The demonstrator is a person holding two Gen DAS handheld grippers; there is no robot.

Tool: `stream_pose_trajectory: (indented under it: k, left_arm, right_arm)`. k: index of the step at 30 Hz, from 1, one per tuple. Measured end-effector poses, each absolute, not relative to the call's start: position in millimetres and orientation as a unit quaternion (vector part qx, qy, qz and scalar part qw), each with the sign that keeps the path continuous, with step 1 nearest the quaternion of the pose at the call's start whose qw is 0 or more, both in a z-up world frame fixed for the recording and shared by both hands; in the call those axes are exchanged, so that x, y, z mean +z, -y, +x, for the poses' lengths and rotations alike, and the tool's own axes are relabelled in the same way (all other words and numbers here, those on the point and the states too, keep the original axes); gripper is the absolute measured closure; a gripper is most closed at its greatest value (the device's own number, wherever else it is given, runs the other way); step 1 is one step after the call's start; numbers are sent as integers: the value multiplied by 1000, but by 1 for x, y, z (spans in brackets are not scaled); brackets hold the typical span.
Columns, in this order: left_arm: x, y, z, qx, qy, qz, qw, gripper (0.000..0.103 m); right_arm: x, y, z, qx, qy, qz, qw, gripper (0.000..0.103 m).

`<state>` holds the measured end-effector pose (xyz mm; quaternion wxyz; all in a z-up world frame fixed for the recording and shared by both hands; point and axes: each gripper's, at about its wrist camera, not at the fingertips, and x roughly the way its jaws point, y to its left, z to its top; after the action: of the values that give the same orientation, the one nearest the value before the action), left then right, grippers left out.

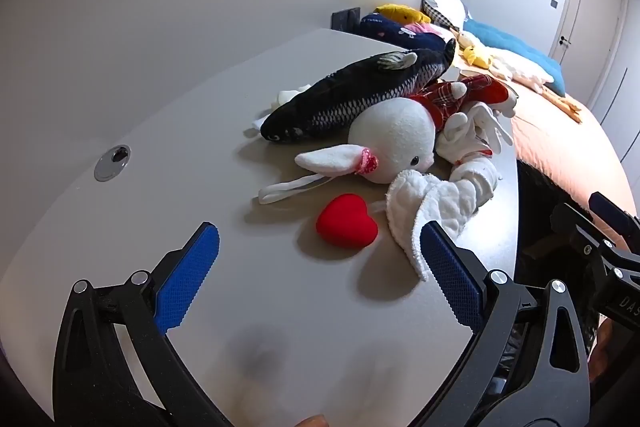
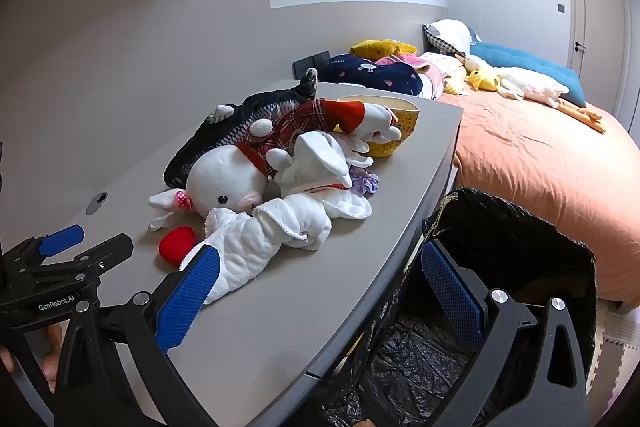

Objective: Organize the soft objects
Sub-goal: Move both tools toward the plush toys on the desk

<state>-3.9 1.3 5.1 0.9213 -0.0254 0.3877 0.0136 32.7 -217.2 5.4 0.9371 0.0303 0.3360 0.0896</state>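
Left wrist view: left claw point(image 1: 320, 263) spread wide and empty, red heart point(image 1: 347, 225) just ahead between its fingers, white cloth point(image 1: 432, 205) touching the right finger, rabbit toy point(image 1: 394, 139) and fish toy point(image 1: 360, 91) beyond. Right claw point(image 2: 320, 291) also wide open, empty, straddling the table point(image 2: 280, 307) edge, cloth point(image 2: 256, 243) at its left finger, black bin point(image 2: 500, 227) below right. Bare tabletop left and near.

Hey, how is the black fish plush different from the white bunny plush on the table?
The black fish plush is dark, long and scaled; the white bunny plush is white with a round head. The fish is bare, while the bunny wears a red plaid outfit and a pink bow at its ear. The fish lies nearer the wall, the bunny against its near side. Both are soft toys lying on the grey table.
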Motion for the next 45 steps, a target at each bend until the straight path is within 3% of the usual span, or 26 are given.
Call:
stream_pose_trajectory:
  k: [45]
  left_arm:
    - [5,-1,-2,9,-396,-35,918,6]
  right_arm:
    - [3,217,32,93,-347,31,933,3]
